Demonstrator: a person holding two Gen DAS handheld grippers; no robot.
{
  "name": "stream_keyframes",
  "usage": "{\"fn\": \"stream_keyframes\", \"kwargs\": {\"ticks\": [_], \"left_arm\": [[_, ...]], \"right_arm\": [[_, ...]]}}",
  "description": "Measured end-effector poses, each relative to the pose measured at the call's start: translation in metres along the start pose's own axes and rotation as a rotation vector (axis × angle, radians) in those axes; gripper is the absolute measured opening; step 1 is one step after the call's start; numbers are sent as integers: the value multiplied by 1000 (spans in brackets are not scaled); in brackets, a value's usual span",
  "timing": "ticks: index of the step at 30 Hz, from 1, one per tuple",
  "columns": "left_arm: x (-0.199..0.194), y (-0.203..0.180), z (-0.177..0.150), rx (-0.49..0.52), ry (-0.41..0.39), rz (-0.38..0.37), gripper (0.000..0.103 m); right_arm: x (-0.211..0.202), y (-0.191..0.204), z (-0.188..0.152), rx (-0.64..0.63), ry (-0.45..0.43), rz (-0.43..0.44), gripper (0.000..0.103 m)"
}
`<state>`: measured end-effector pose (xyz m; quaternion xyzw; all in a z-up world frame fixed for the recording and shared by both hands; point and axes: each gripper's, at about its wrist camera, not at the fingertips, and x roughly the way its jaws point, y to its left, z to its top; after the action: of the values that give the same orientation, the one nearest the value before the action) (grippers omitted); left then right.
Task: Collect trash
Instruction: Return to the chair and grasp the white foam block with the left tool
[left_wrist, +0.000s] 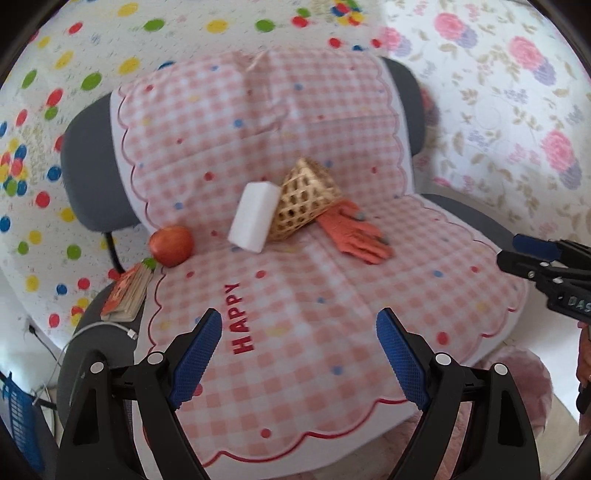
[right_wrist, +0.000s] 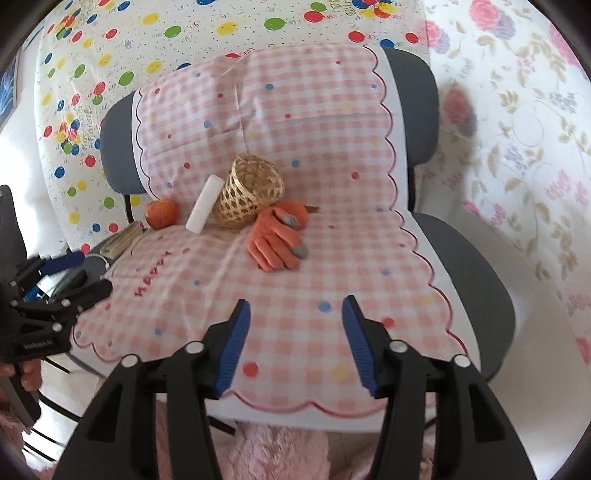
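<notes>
Where both claws point, a grey office chair (right_wrist: 476, 254) draped in a pink-and-white gingham quilted cover (left_wrist: 332, 314) fills the view ahead. The left gripper (left_wrist: 299, 332) stands with its blue-padded jaws spread wide, nothing between them. The right gripper (right_wrist: 295, 317) is likewise parted wide and grips nothing; it hovers above the front of the seat. Well ahead of both, at the seat's rear, a woven bamboo basket (right_wrist: 251, 192) lies tipped on its side, mouth toward the backrest. A white rectangular foam block (left_wrist: 255, 218) leans against the basket's left flank. An orange knitted glove with grey fingertips (right_wrist: 277, 240) lies touching the basket's right side. A red apple (left_wrist: 171, 245) rests further left, near the cover's edge. A small orange-covered book (left_wrist: 127, 295) lies beyond the cover, left of the left gripper.
</notes>
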<state>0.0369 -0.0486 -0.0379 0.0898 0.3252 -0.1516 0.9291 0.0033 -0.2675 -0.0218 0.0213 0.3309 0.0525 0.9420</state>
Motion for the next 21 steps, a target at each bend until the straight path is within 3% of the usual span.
{"fn": "stream_keyframes", "kwargs": {"ticks": [5, 12, 21], "left_arm": [[26, 16, 2, -49, 43, 14, 85], [67, 39, 28, -96, 34, 58, 85], [147, 45, 68, -79, 70, 98, 84]], "right_arm": [[22, 5, 14, -30, 20, 17, 58], [64, 2, 44, -25, 51, 48, 58], [116, -3, 74, 21, 70, 72, 59]]}}
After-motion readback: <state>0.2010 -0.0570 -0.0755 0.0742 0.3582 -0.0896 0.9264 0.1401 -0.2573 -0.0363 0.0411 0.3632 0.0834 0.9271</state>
